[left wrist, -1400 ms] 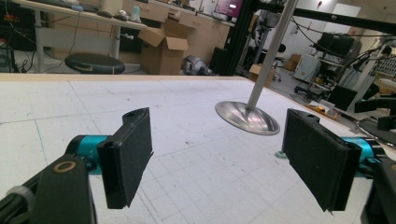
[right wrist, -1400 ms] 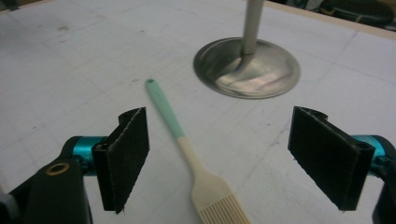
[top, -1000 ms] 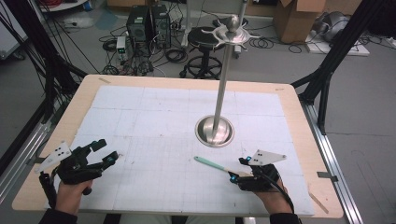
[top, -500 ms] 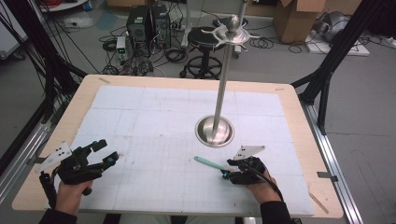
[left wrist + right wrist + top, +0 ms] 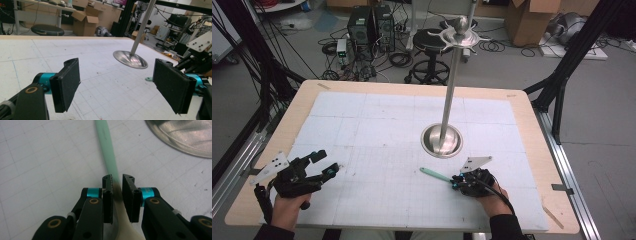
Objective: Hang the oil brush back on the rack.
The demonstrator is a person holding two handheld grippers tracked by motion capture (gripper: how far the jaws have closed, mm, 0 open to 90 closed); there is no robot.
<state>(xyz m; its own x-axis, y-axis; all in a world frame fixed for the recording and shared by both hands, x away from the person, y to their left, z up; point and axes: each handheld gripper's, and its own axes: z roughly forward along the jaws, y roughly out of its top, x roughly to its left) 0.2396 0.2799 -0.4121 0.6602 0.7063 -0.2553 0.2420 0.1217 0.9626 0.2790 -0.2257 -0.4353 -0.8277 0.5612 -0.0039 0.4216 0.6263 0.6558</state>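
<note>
Resting near the table's (image 5: 532, 130) 7 o'clock edge, the left gripper (image 5: 326, 164) had its jaws spread wide apart with nothing between them. At about 5 o'clock, the right gripper (image 5: 117, 185) had its jaws drawn close around a pale green spatula-like tool (image 5: 107, 152), whose handle pointed toward 10 o'clock. A metal stand's round base (image 5: 441, 140) sat just beyond it, at 12 o'clock from the tool.
</note>
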